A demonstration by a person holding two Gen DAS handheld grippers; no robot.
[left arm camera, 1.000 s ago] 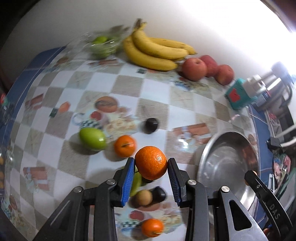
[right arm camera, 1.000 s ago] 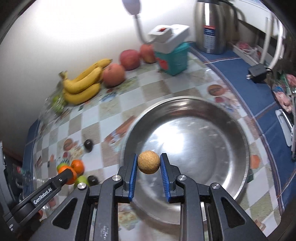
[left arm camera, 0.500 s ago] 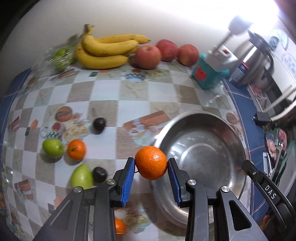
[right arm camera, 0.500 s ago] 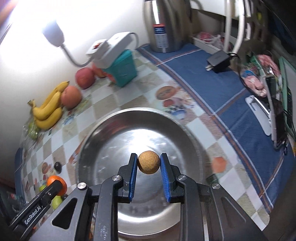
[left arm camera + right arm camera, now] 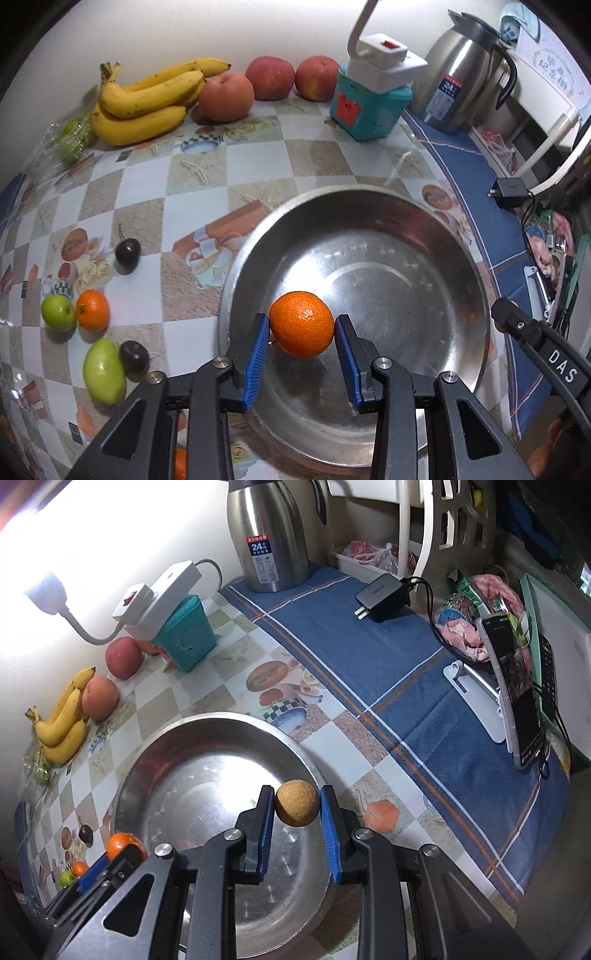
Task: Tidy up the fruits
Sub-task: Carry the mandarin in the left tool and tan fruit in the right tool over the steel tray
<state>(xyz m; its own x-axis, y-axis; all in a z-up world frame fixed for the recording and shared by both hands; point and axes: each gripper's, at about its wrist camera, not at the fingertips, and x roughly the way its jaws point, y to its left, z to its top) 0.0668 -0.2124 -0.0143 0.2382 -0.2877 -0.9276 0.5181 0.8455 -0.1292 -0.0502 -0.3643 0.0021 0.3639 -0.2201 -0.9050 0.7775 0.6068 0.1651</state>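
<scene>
On the bench's left side lie a green apple (image 5: 58, 312), a small orange (image 5: 92, 309), a green mango (image 5: 103, 370) and two dark plums (image 5: 127, 251), with bananas (image 5: 147, 99) and red apples (image 5: 226, 96) along the wall. Over the steel bowl (image 5: 436, 258), the left gripper (image 5: 301, 345) has its jaws clenched on an orange (image 5: 301, 324). Further right, the right gripper (image 5: 297, 819) hangs above the bowl's right rim, jaws clamped on a small brown round fruit (image 5: 296, 802).
</scene>
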